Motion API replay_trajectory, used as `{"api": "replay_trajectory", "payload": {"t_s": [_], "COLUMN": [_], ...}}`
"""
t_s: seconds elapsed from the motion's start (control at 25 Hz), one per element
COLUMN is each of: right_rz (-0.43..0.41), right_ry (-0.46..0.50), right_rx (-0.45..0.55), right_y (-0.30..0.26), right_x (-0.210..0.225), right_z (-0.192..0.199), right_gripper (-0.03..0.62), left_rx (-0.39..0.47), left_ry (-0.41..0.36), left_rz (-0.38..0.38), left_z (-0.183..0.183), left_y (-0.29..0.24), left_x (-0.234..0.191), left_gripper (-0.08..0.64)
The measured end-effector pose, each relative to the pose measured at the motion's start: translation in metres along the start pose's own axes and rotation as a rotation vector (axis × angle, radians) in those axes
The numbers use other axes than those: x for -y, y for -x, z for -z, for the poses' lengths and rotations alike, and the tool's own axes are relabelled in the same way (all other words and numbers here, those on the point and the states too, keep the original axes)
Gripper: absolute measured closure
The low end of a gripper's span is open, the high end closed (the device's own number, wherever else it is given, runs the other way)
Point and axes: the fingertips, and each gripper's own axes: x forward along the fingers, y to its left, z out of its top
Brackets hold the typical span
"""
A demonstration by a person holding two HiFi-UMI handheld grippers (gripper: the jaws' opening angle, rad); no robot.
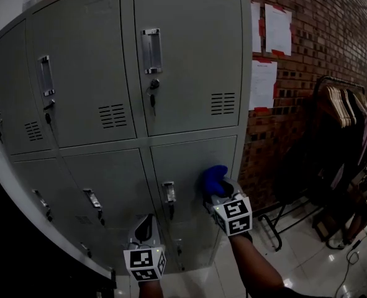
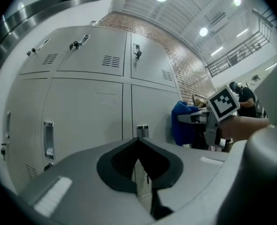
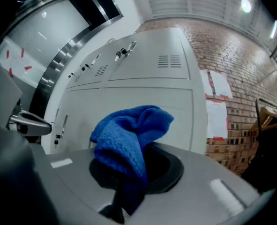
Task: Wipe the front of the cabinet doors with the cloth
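A grey metal locker cabinet (image 1: 189, 61) with two rows of doors fills the head view. My right gripper (image 1: 216, 190) is shut on a bunched blue cloth (image 1: 213, 179), held up at the upper part of the lower right door (image 1: 192, 166). Contact with the door cannot be told. In the right gripper view the cloth (image 3: 129, 135) spills over the jaws and hides them. My left gripper (image 1: 147, 220) is shut and empty, lower and to the left, before the gap between the lower doors. The left gripper view shows the cloth (image 2: 180, 123) beside the door.
Each door has a handle (image 1: 151, 49) and a lock with a key (image 1: 152, 98). To the right stands a brick wall with papers (image 1: 270, 36) taped on, then a clothes rack with hangers (image 1: 344, 110). Cables (image 1: 351, 272) lie on the glossy tile floor.
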Motion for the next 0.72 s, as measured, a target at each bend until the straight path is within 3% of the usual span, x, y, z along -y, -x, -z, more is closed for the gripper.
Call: {"api": "replay_trajectory", "payload": {"t_s": [0.4,0.72], "right_rz": [-0.219,-0.199], "right_ry": [-0.026,0.009], "right_rx": [-0.021,-0.035], "right_y": [-0.051,-0.061], "right_x": [-0.127,-0.130], "right_z": [0.007,0.009], "right_gripper": [0.529,0.531], "left_rx": [0.003,-0.012], "left_ry": [0.000,0.001], "left_rz": [-0.006,-0.010], "left_z": [0.004,0.009], "left_y": [0.007,0.006], "left_x": [-0.018,-0.029], "left_gripper": [0.545,0.545]}}
